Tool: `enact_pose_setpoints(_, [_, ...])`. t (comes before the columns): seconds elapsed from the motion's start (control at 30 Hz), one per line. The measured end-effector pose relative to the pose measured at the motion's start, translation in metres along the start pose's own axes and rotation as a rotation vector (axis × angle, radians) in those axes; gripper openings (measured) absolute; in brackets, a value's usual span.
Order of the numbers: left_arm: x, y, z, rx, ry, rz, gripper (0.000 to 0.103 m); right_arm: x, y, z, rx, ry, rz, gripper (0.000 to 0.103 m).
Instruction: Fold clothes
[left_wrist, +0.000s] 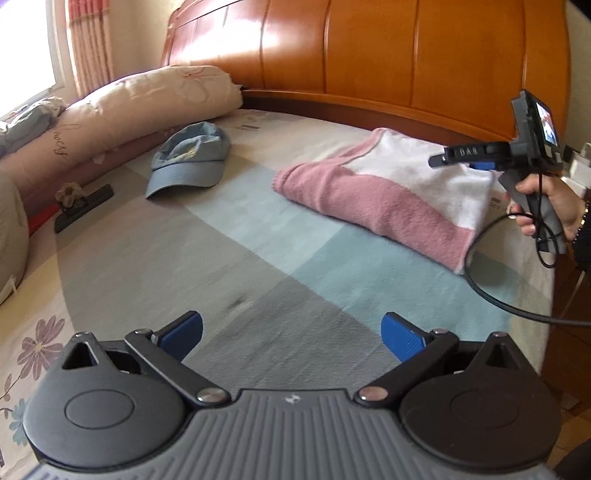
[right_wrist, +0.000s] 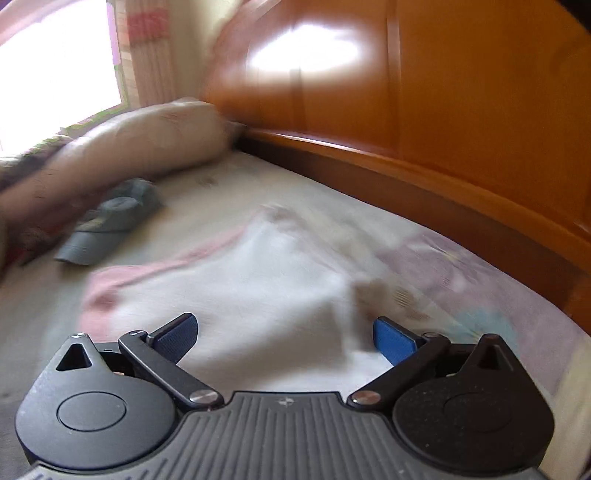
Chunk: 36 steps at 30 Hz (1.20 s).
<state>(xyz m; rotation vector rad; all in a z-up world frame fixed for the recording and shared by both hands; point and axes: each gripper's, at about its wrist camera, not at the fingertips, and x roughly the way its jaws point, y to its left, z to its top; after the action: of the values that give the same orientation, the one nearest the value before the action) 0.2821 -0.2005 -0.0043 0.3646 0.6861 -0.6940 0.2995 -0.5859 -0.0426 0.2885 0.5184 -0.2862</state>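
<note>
Left gripper (left_wrist: 291, 334) nearest, jaws spread wide, holding nothing, over checked bedsheet (left_wrist: 236, 258). Right gripper (right_wrist: 284, 338) likewise wide apart and empty, above folded pink-and-white garment (left_wrist: 380, 192) lying on sheet. Blue cap (left_wrist: 188, 158) beyond, beside rolled quilt (left_wrist: 147, 107). Wooden headboard (left_wrist: 369, 55) farthest.

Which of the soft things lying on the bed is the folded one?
The pink and white towel, lying flat in neat layers near the headboard. The blue cap keeps its rounded shape, and the floral quilt is rolled up.
</note>
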Motion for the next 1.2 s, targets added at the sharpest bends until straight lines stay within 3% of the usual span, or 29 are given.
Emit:
enact_pose_setpoints(0.1, [0.000,-0.002,0.000,0.017,0.007,0.000,0.102,-0.014,-0.002,0.005,0.036,-0.052,0.028,0.103])
enact_pose_setpoints(0.23, [-0.002,-0.004,0.000,0.022,0.007,0.007,0.102,-0.005,0.022,0.013,-0.046,-0.056,0.075,0.103])
enact_pose_setpoints(0.33, [-0.006,-0.003,-0.002,0.021,0.000,0.008,0.102,0.017,0.030,0.009,-0.107,-0.005,0.041,0.103])
enact_pose_setpoints(0.43, [-0.008,0.002,-0.005,0.020,0.004,0.026,0.102,0.026,0.021,0.008,-0.088,0.035,-0.025,0.102])
enact_pose_setpoints(0.53, [-0.008,0.008,-0.007,-0.001,0.006,0.026,0.102,0.005,0.031,0.012,-0.077,0.035,-0.030,0.103])
enact_pose_setpoints(0.7, [-0.002,0.015,-0.009,-0.022,0.010,0.047,0.102,-0.031,0.059,0.003,-0.108,0.124,-0.034,0.103])
enact_pose_setpoints(1.07, [-0.001,0.027,-0.015,-0.048,0.034,-0.004,0.102,-0.087,0.101,-0.058,-0.017,0.372,-0.127,0.103])
enact_pose_setpoints(1.2, [0.002,0.035,-0.018,-0.077,0.060,-0.015,0.102,-0.107,0.120,-0.073,-0.002,0.383,-0.128,0.103])
